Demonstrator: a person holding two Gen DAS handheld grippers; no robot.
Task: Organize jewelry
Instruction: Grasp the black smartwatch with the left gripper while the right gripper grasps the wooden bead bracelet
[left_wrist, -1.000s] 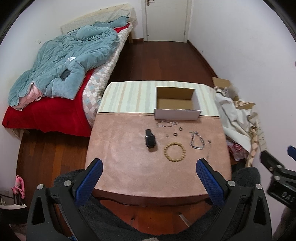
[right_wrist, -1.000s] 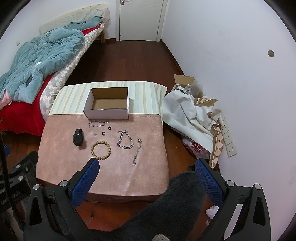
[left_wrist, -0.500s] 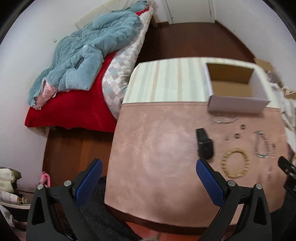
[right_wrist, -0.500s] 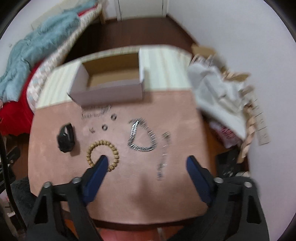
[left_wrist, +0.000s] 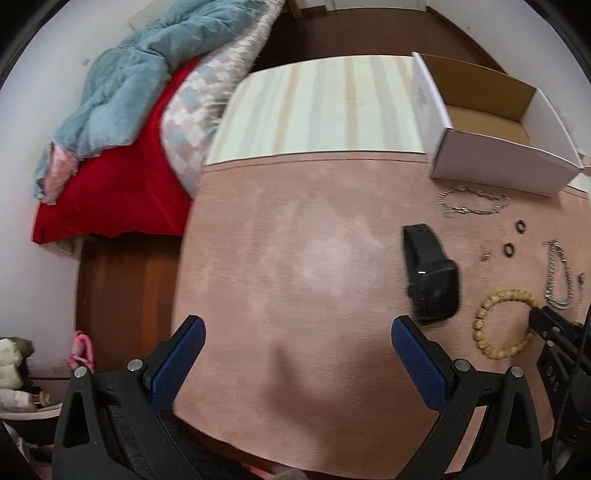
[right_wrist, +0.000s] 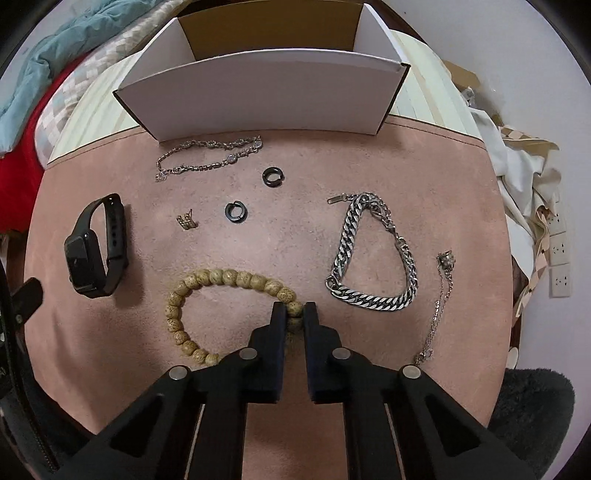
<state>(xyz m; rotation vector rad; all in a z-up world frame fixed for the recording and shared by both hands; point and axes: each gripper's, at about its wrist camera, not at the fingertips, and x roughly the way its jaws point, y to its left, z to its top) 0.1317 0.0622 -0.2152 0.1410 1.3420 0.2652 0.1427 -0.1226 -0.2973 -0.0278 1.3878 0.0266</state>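
Now that both hands have dropped close over the table (right_wrist: 369, 155), the right tongs (right_wrist: 294, 309) have just closed on the bead bracelet (right_wrist: 225, 277), pinching its near right side. Left tongs (left_wrist: 295, 332) hang wide open, empty. Box (right_wrist: 258, 92) waits beyond, seemingly empty.

The right gripper's (right_wrist: 294, 314) fingers are covering the beads at the near right of the wooden bead bracelet (right_wrist: 207, 284). In the left wrist view, the cardboard box (left_wrist: 498, 166) is running toward the right edge, the curb-chain bracelet (left_wrist: 557, 273) is looking smeared, and the small gold charm (left_wrist: 484, 256) is staying too tiny to identify.
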